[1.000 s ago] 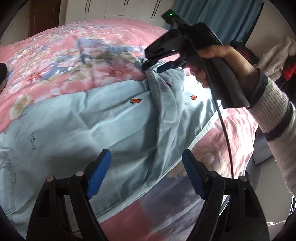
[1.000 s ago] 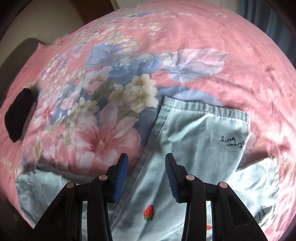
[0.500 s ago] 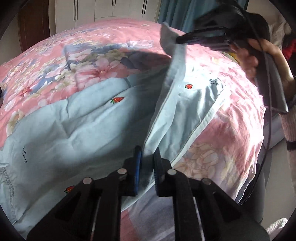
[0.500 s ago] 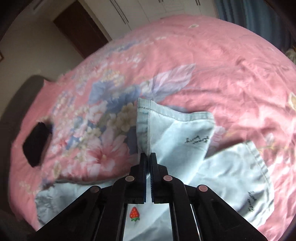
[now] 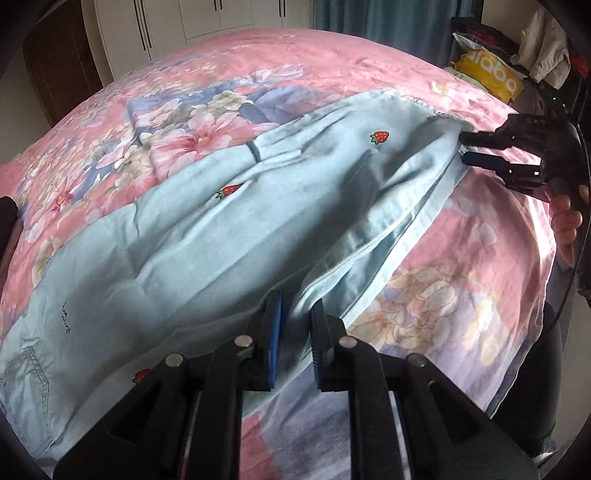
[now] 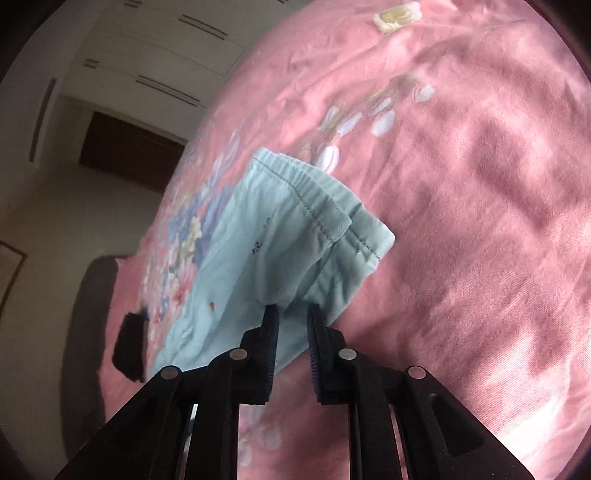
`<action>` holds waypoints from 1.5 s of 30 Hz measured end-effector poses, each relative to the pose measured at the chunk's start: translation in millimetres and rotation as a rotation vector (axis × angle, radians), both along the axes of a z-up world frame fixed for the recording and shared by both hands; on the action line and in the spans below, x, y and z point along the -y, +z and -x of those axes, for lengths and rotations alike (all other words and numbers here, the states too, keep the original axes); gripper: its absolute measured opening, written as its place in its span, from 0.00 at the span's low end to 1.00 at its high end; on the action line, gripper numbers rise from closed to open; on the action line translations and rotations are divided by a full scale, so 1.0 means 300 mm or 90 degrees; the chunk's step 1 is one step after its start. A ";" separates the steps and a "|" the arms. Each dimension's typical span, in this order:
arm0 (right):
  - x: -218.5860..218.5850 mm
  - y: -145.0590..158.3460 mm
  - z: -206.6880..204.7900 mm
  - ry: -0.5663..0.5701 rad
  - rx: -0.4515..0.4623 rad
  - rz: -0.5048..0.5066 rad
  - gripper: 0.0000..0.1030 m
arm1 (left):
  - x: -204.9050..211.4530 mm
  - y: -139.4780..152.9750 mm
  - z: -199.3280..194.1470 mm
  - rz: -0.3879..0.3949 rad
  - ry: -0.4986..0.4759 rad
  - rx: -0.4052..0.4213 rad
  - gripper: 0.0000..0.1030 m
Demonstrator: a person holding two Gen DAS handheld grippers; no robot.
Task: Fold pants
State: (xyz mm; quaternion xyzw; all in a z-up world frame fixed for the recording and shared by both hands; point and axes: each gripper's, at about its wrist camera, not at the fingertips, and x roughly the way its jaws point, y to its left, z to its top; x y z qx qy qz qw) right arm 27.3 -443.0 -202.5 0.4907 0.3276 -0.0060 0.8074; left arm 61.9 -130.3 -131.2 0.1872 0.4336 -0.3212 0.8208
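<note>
Pants [image 5: 229, 229]: pale blue with small strawberry prints, spread across the bed, one leg laid over the other, long edges nearly aligned.
Left gripper [image 5: 295, 325]: at the near edge of the pants, blue-padded fingers [image 5: 275, 332] drawn close with a ridge of fabric between them, slight gap visible, so clamped on the pants edge.
Right gripper [image 6: 291, 325]: at the far hem end, fingers narrowed on a bunched fold of the pants; hem [image 6: 328, 210] with stitched seam just ahead of the tips, both leg ends stacked.
Bedspread [image 5: 369, 51]: pink with floral print, under the pants.
Dark object [image 6: 129, 347]: black, lying on the bed, well apart from the pants.
Wardrobe [image 5: 184, 18]: white doors beyond the bed.
Yellow bag [image 5: 491, 77]: beside the bed's far corner.
</note>
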 end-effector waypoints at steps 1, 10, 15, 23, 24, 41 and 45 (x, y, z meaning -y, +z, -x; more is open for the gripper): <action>0.008 0.012 0.002 -0.006 0.015 -0.005 0.35 | 0.002 -0.001 -0.005 -0.001 0.003 -0.001 0.15; 0.060 0.004 -0.066 -0.045 0.031 -0.057 0.38 | 0.018 -0.010 -0.005 -0.016 0.004 -0.007 0.12; 0.029 0.047 -0.107 -0.049 -0.005 0.016 0.04 | 0.015 0.010 0.014 -0.013 -0.003 0.004 0.12; 0.054 -0.001 -0.089 -0.035 -0.064 0.091 0.03 | 0.030 -0.021 0.031 -0.033 -0.010 0.017 0.15; 0.054 -0.003 -0.091 -0.033 -0.067 0.101 0.03 | 0.016 -0.017 0.024 -0.025 -0.002 0.008 0.18; -0.545 0.214 -0.169 0.305 0.074 0.384 0.20 | -0.423 0.085 -0.058 0.109 0.216 -0.019 0.65; -0.731 0.152 -0.220 0.442 0.050 0.417 0.20 | -0.581 0.018 -0.086 0.063 0.303 -0.031 0.65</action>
